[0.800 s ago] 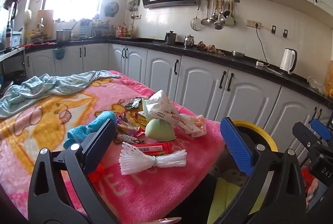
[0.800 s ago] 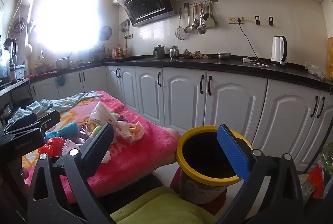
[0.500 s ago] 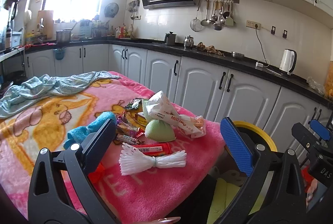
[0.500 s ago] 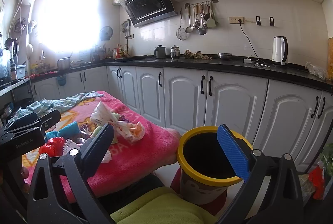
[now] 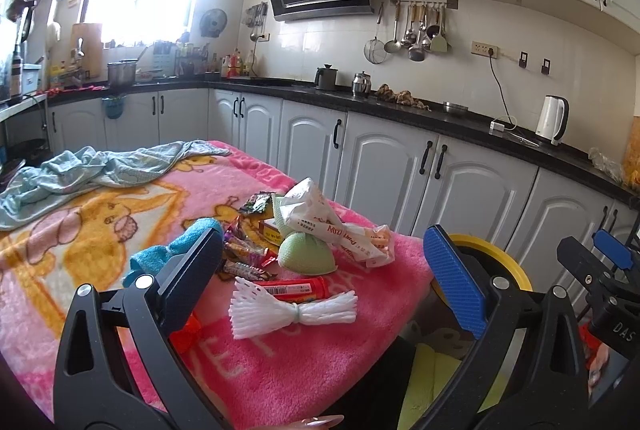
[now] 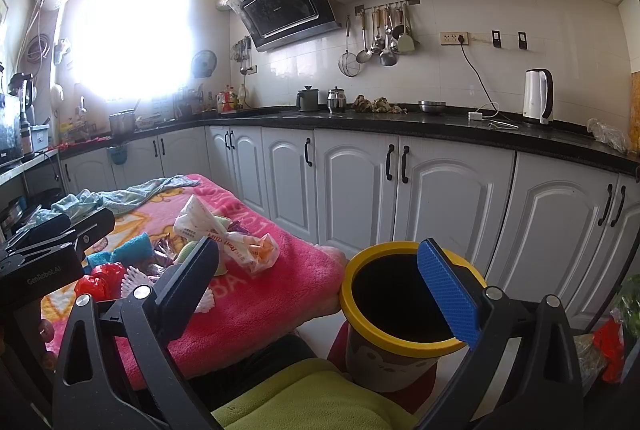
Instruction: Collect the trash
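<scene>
Surface: pink plush cartoon blanket (image 5: 304, 358) spread over the tabletop, soft and yielding under a push.
Trash heap: crumpled white paper food wrapper with red print (image 5: 332, 226), pale green foam fruit net (image 5: 306, 256), red plastic tube (image 5: 296, 288), white foam netting tied at its middle like a bow (image 5: 294, 312) and small shiny candy wrappers (image 5: 244, 256), all clustered near the blanket's right edge.
Bin: yellow-rimmed round trash bucket (image 6: 394, 314) on the floor, just beside that edge, mouth open upward.
Left tongs (image 5: 324, 276): spread fully wide, holding nothing, hovering short of the heap.
Right tongs (image 6: 328, 280): likewise wide and empty, near the bucket.
Handling: every piece looks light; paper and foam should crush readily, the foil probably slips, the tube is likely stiff and may roll.
Hold point: the bow's tied waist, the wrapper's twisted neck, the tube across its middle.
Risk: pinching blanket pile along with a thin wrapper.
</scene>
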